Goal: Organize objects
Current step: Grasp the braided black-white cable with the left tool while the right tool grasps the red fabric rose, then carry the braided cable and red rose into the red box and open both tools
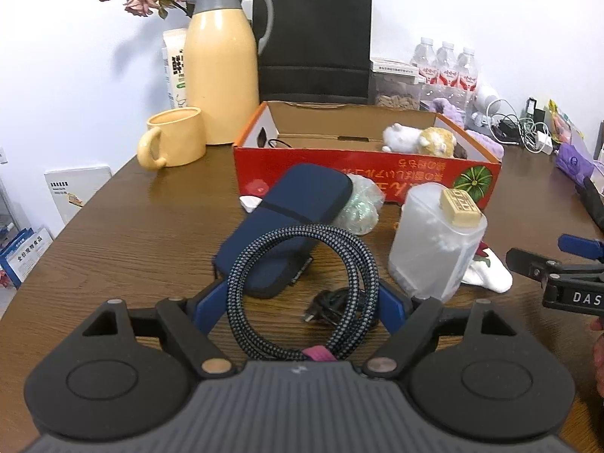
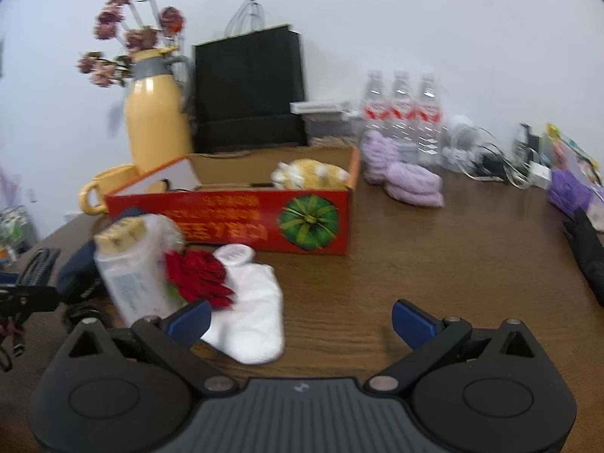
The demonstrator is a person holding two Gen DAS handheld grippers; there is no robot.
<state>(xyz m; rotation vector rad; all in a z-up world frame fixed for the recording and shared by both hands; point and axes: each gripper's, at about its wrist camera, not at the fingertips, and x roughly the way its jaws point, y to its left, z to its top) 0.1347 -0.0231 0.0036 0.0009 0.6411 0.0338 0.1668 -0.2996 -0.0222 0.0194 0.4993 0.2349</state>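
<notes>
My left gripper (image 1: 302, 302) is shut on a coiled black-and-white braided cable (image 1: 302, 233); its blue pads press the coil's two sides. The coil hangs just above the brown table, in front of a navy pouch (image 1: 302, 196). Behind stands the red cardboard box (image 1: 339, 173), open on top, with a plush toy (image 1: 419, 137) inside. A clear plastic container (image 1: 434, 241) stands at the right. My right gripper (image 2: 300, 317) is open with only bare table between its fingers. A white sock with a red flower (image 2: 253, 324) lies beside its left finger. The right gripper (image 1: 543, 251) also shows at the left view's right edge.
A yellow flask (image 1: 219, 71), yellow mug (image 1: 173, 139) and black paper bag (image 1: 313, 37) stand behind the box. Water bottles (image 1: 447, 64), purple cloths (image 2: 407, 181) and tangled chargers (image 2: 490, 166) crowd the back right. A crumpled plastic wrap (image 1: 362, 204) lies by the pouch.
</notes>
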